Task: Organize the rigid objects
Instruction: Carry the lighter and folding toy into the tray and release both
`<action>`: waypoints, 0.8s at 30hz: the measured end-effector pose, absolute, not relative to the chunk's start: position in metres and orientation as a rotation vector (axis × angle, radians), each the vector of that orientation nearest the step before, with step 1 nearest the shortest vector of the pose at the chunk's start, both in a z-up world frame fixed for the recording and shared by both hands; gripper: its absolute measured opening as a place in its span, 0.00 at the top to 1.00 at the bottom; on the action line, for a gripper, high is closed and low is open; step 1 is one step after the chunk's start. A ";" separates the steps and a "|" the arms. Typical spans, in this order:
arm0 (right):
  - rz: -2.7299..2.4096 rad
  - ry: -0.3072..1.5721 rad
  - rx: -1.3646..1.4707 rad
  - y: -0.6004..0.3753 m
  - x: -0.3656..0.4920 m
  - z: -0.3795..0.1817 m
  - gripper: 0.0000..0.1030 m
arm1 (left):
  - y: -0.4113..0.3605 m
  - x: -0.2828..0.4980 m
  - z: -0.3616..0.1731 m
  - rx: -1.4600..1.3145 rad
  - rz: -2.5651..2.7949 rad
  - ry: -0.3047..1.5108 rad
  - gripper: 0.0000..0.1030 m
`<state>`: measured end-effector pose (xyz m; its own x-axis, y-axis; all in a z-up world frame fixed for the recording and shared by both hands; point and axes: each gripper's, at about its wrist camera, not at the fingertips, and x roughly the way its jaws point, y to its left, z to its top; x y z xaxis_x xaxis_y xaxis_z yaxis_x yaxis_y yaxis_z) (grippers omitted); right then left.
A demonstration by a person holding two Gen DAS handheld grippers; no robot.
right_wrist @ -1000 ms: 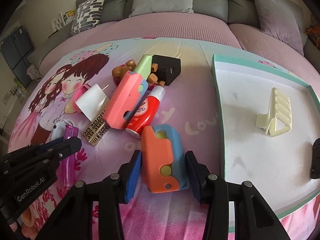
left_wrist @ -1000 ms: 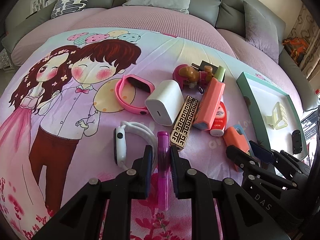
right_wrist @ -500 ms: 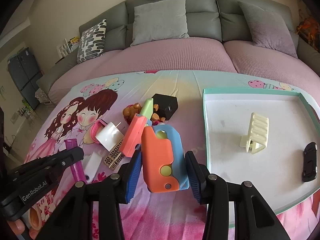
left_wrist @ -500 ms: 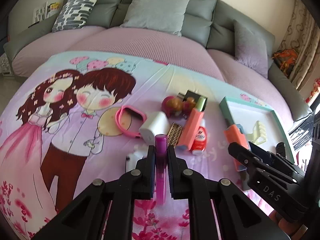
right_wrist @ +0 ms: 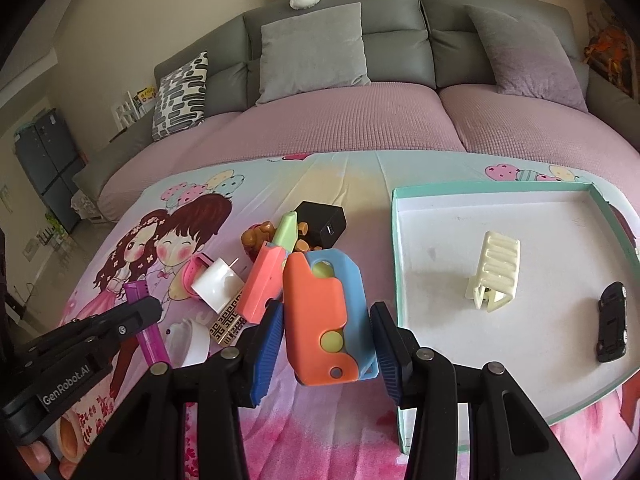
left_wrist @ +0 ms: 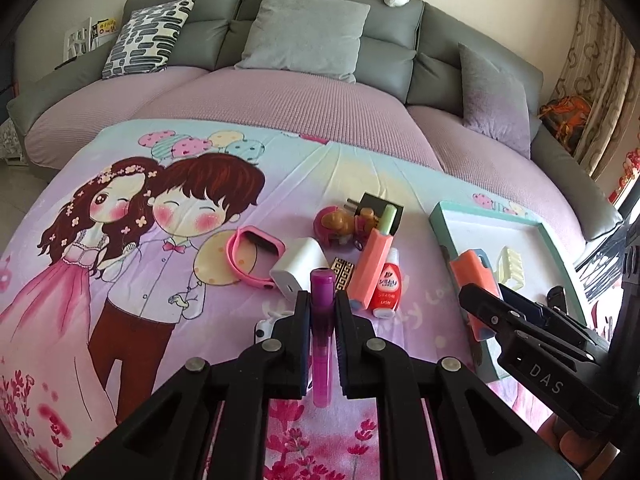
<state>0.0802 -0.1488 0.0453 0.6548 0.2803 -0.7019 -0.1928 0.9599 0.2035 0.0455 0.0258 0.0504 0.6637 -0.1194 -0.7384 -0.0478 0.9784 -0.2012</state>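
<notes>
In the left wrist view, the left hand-held gripper (left_wrist: 322, 312) is clamped on a purple tube (left_wrist: 322, 320) that runs lengthwise between its fingers, lifted above the cartoon-print cloth (left_wrist: 120, 240). Ahead lie a white charger (left_wrist: 298, 270) and a pink band (left_wrist: 256, 258).

In the right wrist view, the right hand-held gripper (right_wrist: 326, 340) pinches an orange-and-blue toy (right_wrist: 326, 316) held upright between its blue pads, just left of the teal-rimmed tray (right_wrist: 396, 248), which holds a cream clip (right_wrist: 496, 276) and a black toy car (right_wrist: 612, 326).

Two chargers — one white (left_wrist: 298, 266), one black (right_wrist: 322, 224); two watches — one pink (left_wrist: 256, 258), one white (right_wrist: 190, 340); one tray (right_wrist: 496, 194); one hair claw (right_wrist: 494, 276); one toy car (right_wrist: 612, 326).
</notes>
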 end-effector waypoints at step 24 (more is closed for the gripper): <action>0.104 0.734 0.185 -0.216 0.077 0.068 0.54 | -0.015 0.058 0.075 -0.170 -0.119 0.813 0.89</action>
<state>0.0771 -0.2163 0.0677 0.7383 0.1588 -0.6555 -0.0295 0.9786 0.2038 0.0578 -0.0150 0.0754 0.6816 -0.1708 -0.7115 0.0406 0.9797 -0.1964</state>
